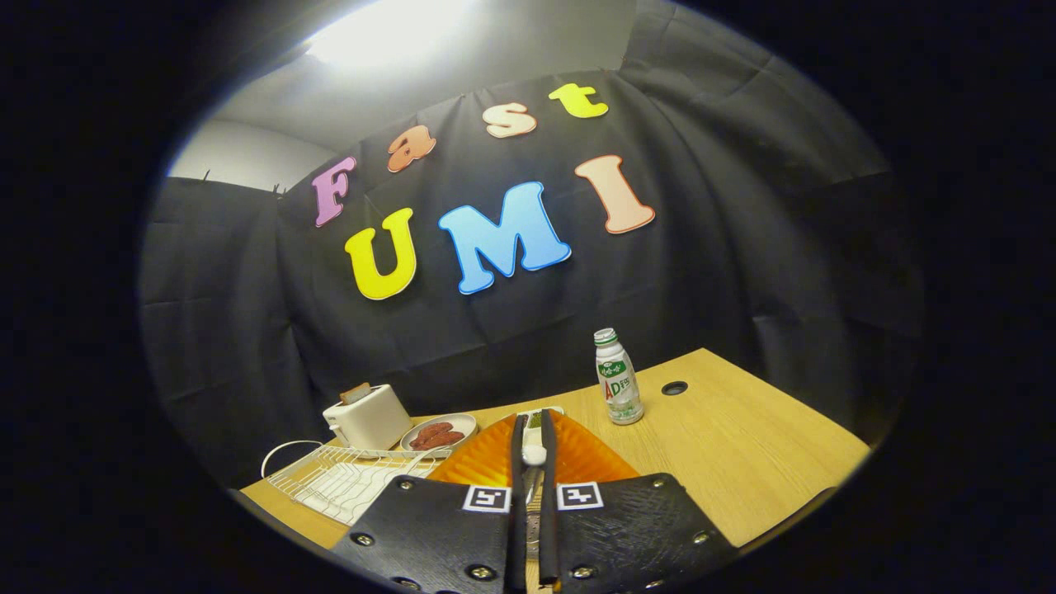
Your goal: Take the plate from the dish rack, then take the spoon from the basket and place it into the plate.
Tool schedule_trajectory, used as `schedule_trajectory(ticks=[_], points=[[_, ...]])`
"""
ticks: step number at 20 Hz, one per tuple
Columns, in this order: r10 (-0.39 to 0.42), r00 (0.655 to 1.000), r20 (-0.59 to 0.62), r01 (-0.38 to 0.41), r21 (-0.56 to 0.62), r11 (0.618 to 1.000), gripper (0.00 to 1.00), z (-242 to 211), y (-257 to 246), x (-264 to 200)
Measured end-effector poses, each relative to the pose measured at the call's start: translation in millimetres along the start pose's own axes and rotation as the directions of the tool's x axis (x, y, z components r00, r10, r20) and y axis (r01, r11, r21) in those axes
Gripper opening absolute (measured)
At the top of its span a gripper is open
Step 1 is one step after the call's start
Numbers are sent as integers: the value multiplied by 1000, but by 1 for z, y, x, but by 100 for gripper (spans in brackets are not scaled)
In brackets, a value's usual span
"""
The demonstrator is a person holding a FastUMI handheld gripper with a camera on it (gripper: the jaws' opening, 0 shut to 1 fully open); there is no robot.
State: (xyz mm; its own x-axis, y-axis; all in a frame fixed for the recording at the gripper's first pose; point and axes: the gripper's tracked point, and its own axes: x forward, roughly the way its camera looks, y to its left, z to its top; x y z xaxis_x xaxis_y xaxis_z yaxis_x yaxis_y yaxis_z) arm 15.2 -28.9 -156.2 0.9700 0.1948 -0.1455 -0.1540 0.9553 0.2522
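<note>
Orange fills the space just under and ahead of our jaws: the plate [495, 462], ribbed and glossy, lies on the wooden worktop [742, 445] directly beyond the fingertips. We see the gripper [534, 452] with its two fingers drawn nearly together, clamped on a spoon [535, 454] whose pale bowl shows between them, held above the plate. Both fingers press against it, one on each side.

To the left of the plate we see the white wire dish rack [346, 478], resting on the worktop near its front edge. Behind the rack stands a white toaster [367, 417] with a slice poking out of its slot. Just beside the toaster sits a small white dish [440, 431] holding reddish sausages [435, 436]. To the right, beyond the plate, a small bottle [618, 377] with a green cap stands upright, and a round cable hole [674, 388] lies in the worktop near it.
</note>
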Motion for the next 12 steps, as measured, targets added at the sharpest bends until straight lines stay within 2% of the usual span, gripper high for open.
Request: schedule_trajectory(ticks=[5, 7, 12], points=[[96, 995, -39, -98, -41, 994, 6, 31, 44, -44], [161, 983, -88, -162, -7, 987, 6, 19, 72, -64], [238, 946, -221, -241, 11, 970, 6, -34, 112, -89]])
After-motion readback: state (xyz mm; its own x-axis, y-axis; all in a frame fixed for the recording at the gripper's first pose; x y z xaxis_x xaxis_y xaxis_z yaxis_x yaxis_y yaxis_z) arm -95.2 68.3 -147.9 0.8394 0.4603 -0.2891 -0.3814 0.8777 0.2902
